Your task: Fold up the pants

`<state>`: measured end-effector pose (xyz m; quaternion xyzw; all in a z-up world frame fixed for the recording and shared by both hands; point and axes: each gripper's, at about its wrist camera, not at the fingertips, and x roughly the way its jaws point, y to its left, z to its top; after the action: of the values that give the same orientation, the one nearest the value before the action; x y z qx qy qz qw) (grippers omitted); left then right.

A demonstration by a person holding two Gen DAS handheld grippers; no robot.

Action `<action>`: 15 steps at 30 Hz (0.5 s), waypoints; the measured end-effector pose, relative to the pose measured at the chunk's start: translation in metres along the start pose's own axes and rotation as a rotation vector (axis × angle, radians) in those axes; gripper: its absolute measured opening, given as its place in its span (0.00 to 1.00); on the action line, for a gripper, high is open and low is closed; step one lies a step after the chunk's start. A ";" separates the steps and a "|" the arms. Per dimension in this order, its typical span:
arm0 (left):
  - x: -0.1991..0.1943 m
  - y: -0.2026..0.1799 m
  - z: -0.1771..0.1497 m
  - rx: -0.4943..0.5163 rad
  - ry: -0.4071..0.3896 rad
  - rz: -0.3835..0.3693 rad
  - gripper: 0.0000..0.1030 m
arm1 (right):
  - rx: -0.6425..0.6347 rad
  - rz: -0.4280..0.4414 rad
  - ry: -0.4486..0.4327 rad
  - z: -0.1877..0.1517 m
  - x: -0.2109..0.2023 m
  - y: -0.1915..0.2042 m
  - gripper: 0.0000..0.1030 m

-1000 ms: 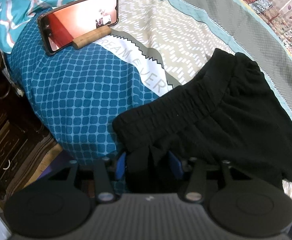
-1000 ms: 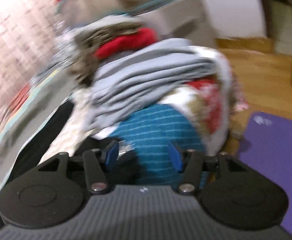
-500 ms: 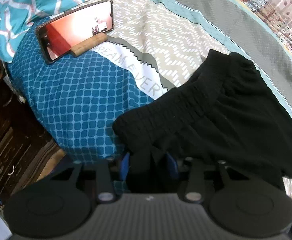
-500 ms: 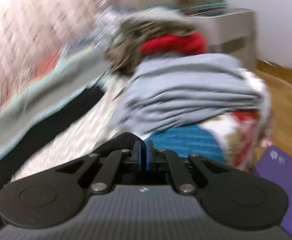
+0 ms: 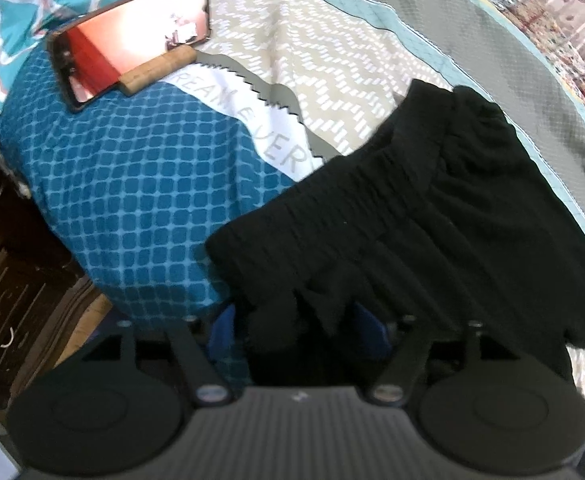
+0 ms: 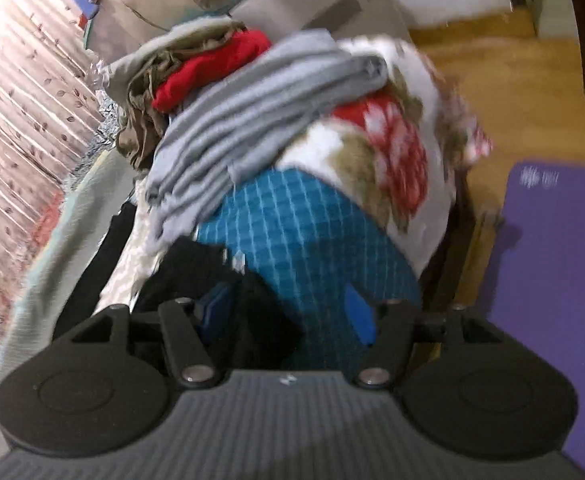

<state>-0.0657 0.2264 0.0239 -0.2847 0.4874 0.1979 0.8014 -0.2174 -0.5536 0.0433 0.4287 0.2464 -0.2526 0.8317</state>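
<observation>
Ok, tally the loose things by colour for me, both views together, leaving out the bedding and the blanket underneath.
Black: 1, the pants
Grey: 1, the folded grey cloth
Red: 1, the red garment
Olive-brown: 1, the crumpled cloth
Purple: 1, the mat on the floor
Dark-cased: 1, the phone on its wooden stand
Total: 6

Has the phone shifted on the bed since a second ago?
No. The phone leans on its wooden stand at the blue pillow's top edge, as before.
</observation>
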 end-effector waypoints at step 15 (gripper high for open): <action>-0.027 -0.003 0.013 0.009 -0.063 -0.040 0.20 | 0.122 0.142 -0.050 -0.002 -0.012 0.026 0.05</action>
<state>-0.0674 0.2314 0.0534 -0.2845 0.4571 0.1886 0.8213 -0.2111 -0.5360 0.0649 0.4884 0.1788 -0.2183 0.8258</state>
